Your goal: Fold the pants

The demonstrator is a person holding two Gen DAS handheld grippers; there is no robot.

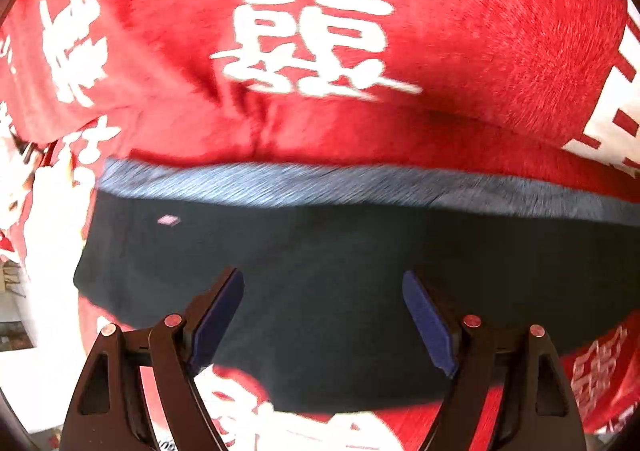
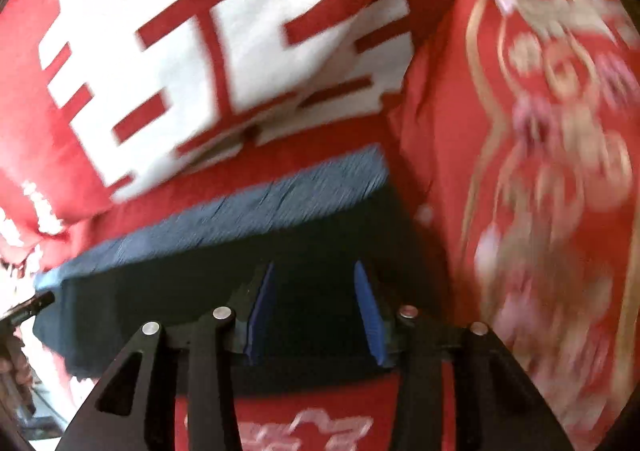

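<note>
Pants on red blanket, fingers apart

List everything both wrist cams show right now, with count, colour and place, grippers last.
pants: one, dark navy with a lighter blue ribbed band along the far edge, lying flat on the blanket under both grippers.
blanket: one, red with large white characters, spread under and beyond the pants.
embroidered cloth: one, red with gold and pink floral pattern, right of the pants in the right wrist view.
left gripper: one, black with blue pads, jaws wide apart above the pants, holding nothing.
right gripper: one, black with blue pads, jaws apart over the pants near their right edge, nothing between them.
</note>
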